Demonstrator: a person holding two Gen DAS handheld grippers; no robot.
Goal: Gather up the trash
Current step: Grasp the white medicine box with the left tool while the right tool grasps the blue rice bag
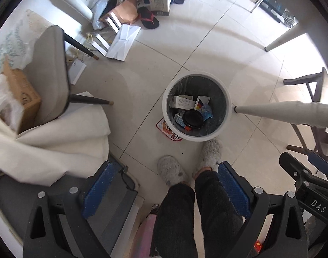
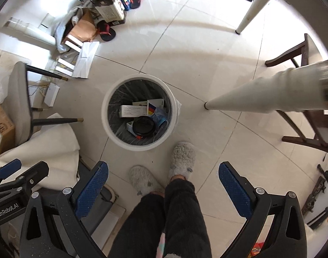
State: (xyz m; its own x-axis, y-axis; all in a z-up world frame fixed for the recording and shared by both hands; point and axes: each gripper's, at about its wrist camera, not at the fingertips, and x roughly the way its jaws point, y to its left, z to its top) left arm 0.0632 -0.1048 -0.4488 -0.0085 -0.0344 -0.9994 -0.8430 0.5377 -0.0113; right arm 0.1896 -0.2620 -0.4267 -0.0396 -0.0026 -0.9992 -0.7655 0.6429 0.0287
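Observation:
A round white trash bin [image 1: 225,90] with a dark liner stands on the tiled floor; it also shows in the right wrist view [image 2: 105,116]. Inside lie small white boxes [image 1: 181,102], a black round lid [image 1: 193,117] and coloured wrappers [image 2: 158,116]. A red and white wrapper [image 1: 167,130] lies on the floor against the bin's near left side. My left gripper [image 1: 166,185] is open and empty, high above the floor. My right gripper [image 2: 164,183] is open and empty, also high above the bin.
The person's grey slippers [image 1: 171,171] stand just in front of the bin. A grey chair [image 1: 50,73] and white cloth [image 1: 62,137] are at the left. A white table leg [image 2: 260,94] and dark wooden chair [image 2: 297,56] are at the right. Boxes, sandals and papers [image 1: 123,40] clutter the far floor.

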